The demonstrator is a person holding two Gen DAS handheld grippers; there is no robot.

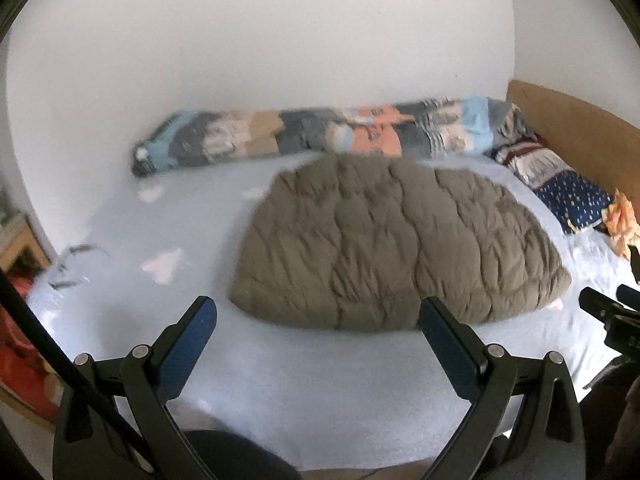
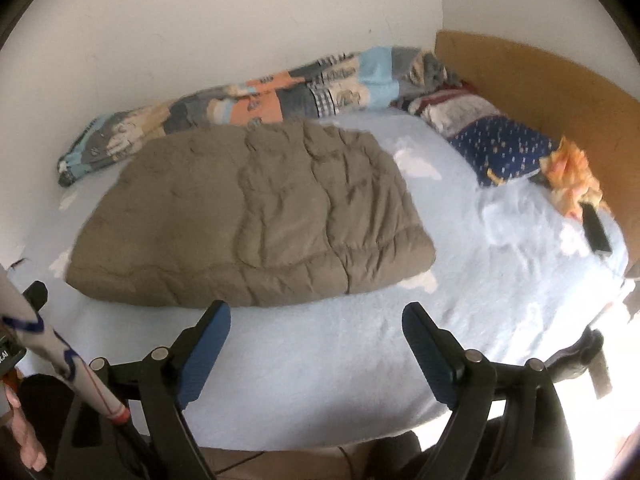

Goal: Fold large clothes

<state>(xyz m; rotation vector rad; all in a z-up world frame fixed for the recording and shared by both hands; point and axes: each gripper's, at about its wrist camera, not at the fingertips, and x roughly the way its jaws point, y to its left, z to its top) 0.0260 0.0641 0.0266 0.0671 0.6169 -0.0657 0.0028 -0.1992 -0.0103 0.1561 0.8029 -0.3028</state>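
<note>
Both hand-held grippers, left [image 1: 318, 316] & right [image 2: 316, 322], spread, empty; brown quilted jacket [image 1: 396, 240] folded at 12 o'clock on bed [image 1: 280, 380], so I judge fold's done.

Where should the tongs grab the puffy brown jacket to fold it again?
Probably the thick near edge of the brown jacket, coming in low from the front. That edge bulges above the blue sheet and faces both open tongs, the left tongs and right tongs, with nothing between.
</note>
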